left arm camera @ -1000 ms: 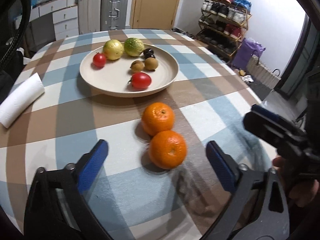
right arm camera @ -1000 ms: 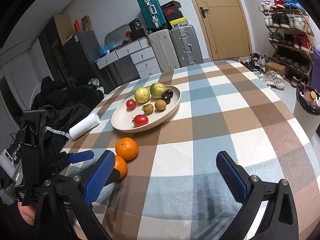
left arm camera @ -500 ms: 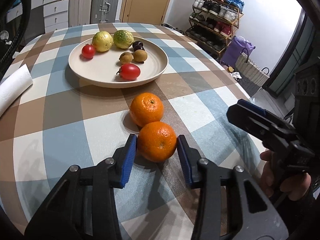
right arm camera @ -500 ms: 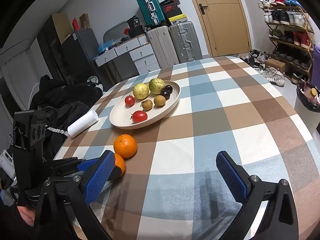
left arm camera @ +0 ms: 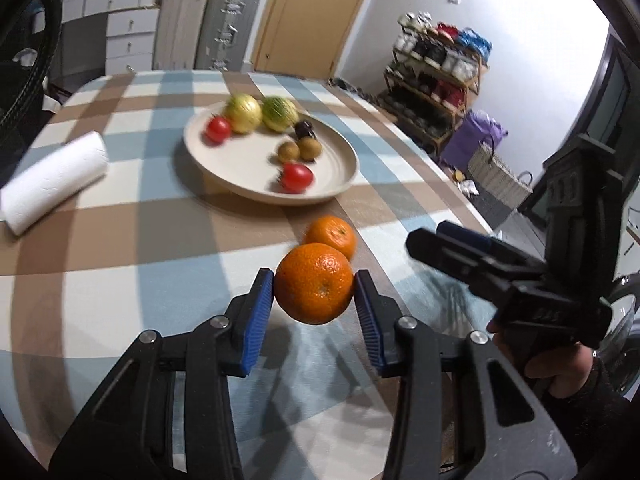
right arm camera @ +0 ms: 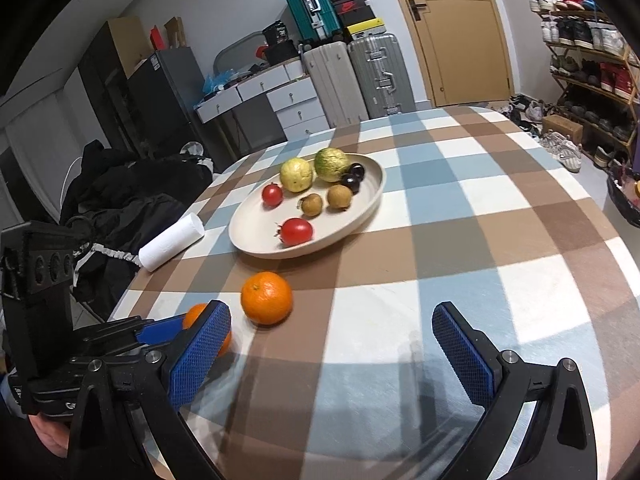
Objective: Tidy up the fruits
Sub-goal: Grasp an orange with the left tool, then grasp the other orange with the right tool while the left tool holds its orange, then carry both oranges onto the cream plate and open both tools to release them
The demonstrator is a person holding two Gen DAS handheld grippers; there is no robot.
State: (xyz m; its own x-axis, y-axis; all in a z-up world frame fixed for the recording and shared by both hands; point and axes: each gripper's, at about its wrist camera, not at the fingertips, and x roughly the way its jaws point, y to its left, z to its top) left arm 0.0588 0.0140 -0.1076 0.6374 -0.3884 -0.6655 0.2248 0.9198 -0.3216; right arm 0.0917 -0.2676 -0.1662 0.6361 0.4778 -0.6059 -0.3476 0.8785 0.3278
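Observation:
My left gripper [left arm camera: 313, 281] is shut on an orange [left arm camera: 314, 283], its blue pads pressing both sides and holding it just above the checked tablecloth. A second orange [left arm camera: 332, 236] lies on the cloth right behind it, nearer the beige plate [left arm camera: 340, 184]. The plate holds two red tomatoes, a yellow and a green round fruit, two small brown fruits and dark ones. In the right wrist view my right gripper [right arm camera: 332, 344] stands open over bare cloth, with the free orange [right arm camera: 267, 298] ahead to its left. The held orange [right arm camera: 192, 314] is half hidden behind its left finger.
A white paper roll [left arm camera: 56, 180] lies left of the plate near the table's edge. Black clothing [right arm camera: 120, 200] is piled beyond that edge. Suitcases, drawers, a door and a shoe rack stand around the room. A hand holds the right gripper [left arm camera: 452, 240] at the table's right.
My left gripper went from wide open to shut on the nearer orange, then raised it off the cloth. The right gripper shifted slightly and stayed open.

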